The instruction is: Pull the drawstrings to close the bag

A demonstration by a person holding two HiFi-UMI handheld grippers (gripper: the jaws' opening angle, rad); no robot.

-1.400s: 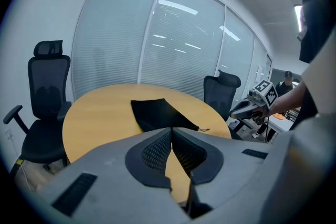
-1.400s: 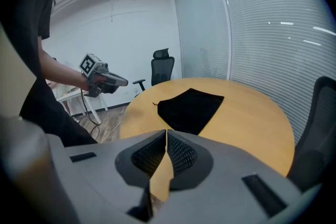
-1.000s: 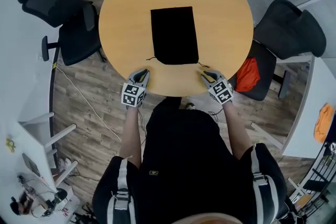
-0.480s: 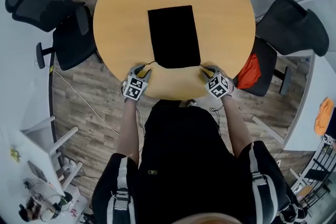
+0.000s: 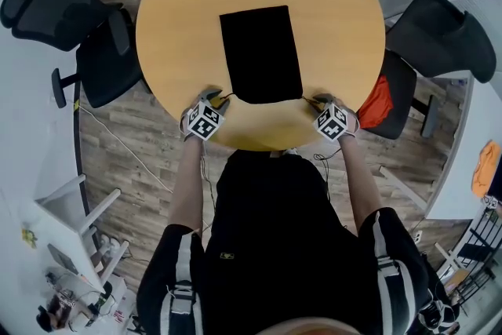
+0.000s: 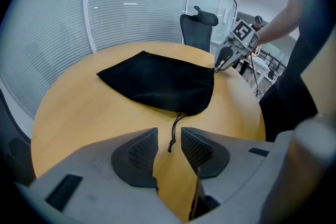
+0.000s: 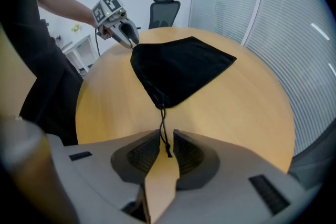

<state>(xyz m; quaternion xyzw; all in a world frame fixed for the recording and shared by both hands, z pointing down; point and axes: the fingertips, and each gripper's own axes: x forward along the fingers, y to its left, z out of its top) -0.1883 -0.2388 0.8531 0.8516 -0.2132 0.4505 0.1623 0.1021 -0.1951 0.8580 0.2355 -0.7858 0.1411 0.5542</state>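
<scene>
**Head view: bag flat, a cord in each gripper's gap**

The black bag (image 5: 260,53) lies flat on the round wooden table (image 5: 188,4), one short edge turned toward the person. A drawstring leaves each corner of that near edge. The left gripper (image 5: 213,99) sits just off the bag's near left corner, and the right gripper (image 5: 317,100) just off its near right corner, both low over the wood. From above, the cords are only faint threads (hard to follow to their ends). The marker cubes (image 5: 204,121) cover most of each gripper, so the jaw gap cannot be read there.

The left gripper view fills that in. The left drawstring (image 6: 174,131) runs from the bag's corner into the gap between the ribbed pads (image 6: 137,152), its knotted tip lying on the table. The jaws stand apart with space on both sides of the cord and grip nothing.

In the right gripper view, the right drawstring (image 7: 164,131) passes between jaws set much closer. A narrow slit of table still shows between them, and the cord lies near one pad, not visibly pinched.

Either side of the bag, past the table edge, stand black office chairs (image 5: 55,4). Something orange (image 5: 375,107) lies on the right-hand seat, partly cut off.
</scene>
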